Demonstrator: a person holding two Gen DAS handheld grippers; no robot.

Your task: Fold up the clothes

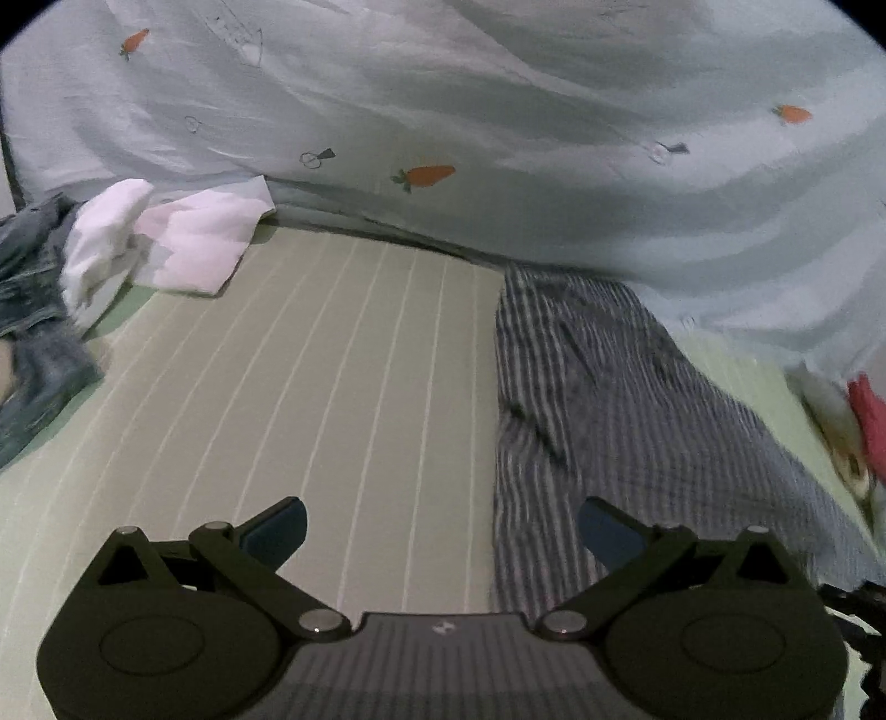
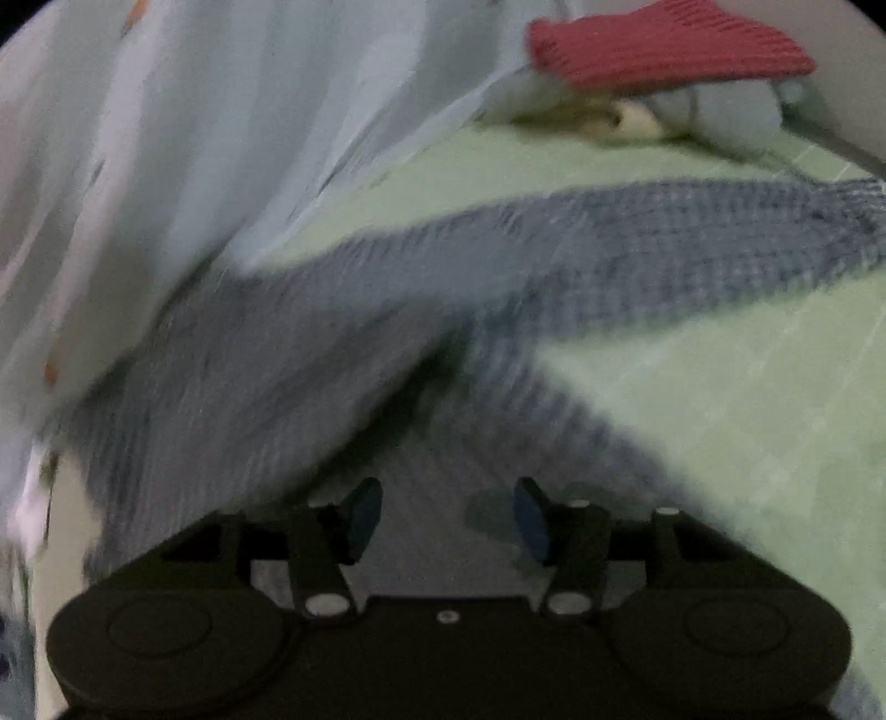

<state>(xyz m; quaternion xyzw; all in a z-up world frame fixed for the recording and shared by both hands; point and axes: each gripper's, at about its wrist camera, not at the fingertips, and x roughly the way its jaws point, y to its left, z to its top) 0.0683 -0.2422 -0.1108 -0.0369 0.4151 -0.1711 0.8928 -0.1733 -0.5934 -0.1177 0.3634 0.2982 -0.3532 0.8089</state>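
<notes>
1. Jaws of the left gripper (image 1: 442, 534) are spread wide and nothing is held between them; it is poised low over the striped green bedsheet (image 1: 332, 360), tilted downward and aimed up the bed.
2. Jaws of the right gripper (image 2: 447, 518) are parted less widely; striped cloth is seen in the gap, but the picture is blurred and the pads are not seen closed on it, so no hold is judged.
3. The task's thing, a grey striped garment (image 1: 609, 399), is laid on the bed ahead and to the right of the left gripper, its near edge just beside that gripper's right finger (image 1: 606, 531).
4. In the right view the same garment (image 2: 332, 343) is found directly under and ahead of the gripper, with one long strip, perhaps a sleeve or leg, stretched away to the upper right.
5. Its long axis is judged to run away from the grippers up the bed, and the right gripper is judged the nearer one.
6. A pale quilt with carrot prints (image 1: 498, 111) is heaped beyond the garment; white folded clothes (image 1: 194, 238) and dark denim (image 1: 33, 288) are seen far left, well apart from it.
7. A red knitted item (image 2: 664, 44) is seen at the far end in the right view.
</notes>
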